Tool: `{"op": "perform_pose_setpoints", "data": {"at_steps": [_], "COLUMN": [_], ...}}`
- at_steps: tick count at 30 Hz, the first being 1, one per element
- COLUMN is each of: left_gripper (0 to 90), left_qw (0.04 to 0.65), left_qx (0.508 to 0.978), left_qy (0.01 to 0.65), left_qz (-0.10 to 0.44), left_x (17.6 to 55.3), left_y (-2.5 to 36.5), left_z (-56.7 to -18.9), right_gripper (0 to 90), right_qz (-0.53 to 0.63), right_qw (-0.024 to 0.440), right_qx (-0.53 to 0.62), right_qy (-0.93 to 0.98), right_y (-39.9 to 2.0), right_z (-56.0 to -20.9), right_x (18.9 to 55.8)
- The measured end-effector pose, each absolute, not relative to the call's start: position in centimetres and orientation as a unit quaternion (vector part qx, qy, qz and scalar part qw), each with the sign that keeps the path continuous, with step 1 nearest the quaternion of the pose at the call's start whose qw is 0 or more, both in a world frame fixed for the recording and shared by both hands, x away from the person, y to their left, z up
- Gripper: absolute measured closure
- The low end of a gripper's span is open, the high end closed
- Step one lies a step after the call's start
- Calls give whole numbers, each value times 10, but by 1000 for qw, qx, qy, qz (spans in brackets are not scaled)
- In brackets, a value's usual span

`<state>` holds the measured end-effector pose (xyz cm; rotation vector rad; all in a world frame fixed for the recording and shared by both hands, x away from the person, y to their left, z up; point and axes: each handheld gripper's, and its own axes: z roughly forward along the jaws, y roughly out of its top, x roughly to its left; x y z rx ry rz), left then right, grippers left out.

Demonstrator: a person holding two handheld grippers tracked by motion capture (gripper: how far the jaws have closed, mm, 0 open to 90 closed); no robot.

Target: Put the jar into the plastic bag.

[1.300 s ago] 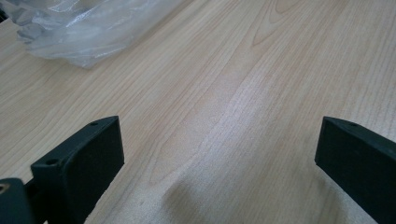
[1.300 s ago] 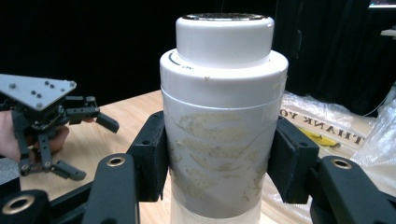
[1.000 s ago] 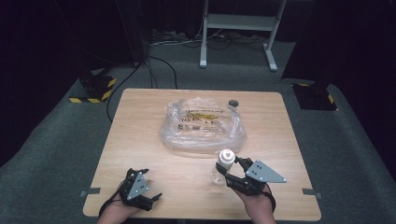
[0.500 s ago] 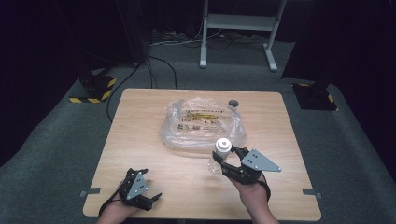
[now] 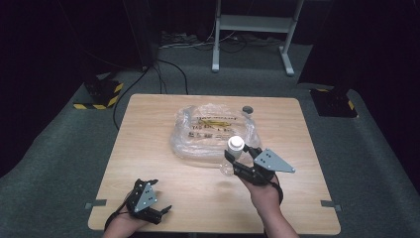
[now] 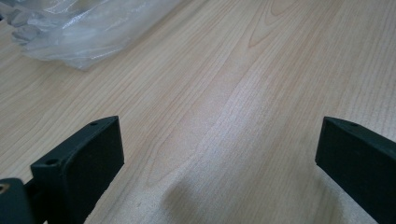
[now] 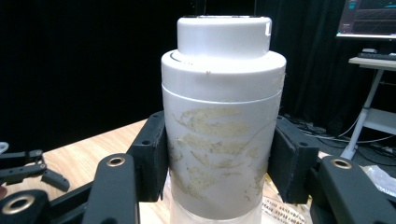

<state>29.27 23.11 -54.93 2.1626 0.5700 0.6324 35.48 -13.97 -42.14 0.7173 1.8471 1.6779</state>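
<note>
Bottle (image 7: pixel 223 116) upright, clamped in my right gripper (image 5: pixel 242 161), raised over the table (image 5: pixel 307 198) just at the near edge of the plastic bag (image 5: pixel 208 129); my left gripper (image 5: pixel 148 203) idles, jaws apart, well away.

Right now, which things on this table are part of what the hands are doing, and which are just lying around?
In the job:
- white bottle, clamped upright in the right gripper
- clear plastic bag, just beyond the bottle

Lying about:
- small dark round object near the table's far edge
- left gripper, jaws apart, idle over bare wooden table
</note>
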Motion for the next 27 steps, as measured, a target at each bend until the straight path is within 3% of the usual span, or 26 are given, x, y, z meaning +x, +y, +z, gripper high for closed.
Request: {"op": "perform_pose_setpoints", "data": {"at_steps": [27], "left_gripper": [14], "left_qw": [404], "left_qx": [852], "left_qy": [224], "left_qz": [245], "left_x": [293], "left_y": [233], "left_z": [-549], "right_gripper": [459], "right_qz": [633], "right_qw": [310], "right_qx": [275], "right_qy": [655], "right_y": [-122], "right_z": [-399], "right_x": [390]}}
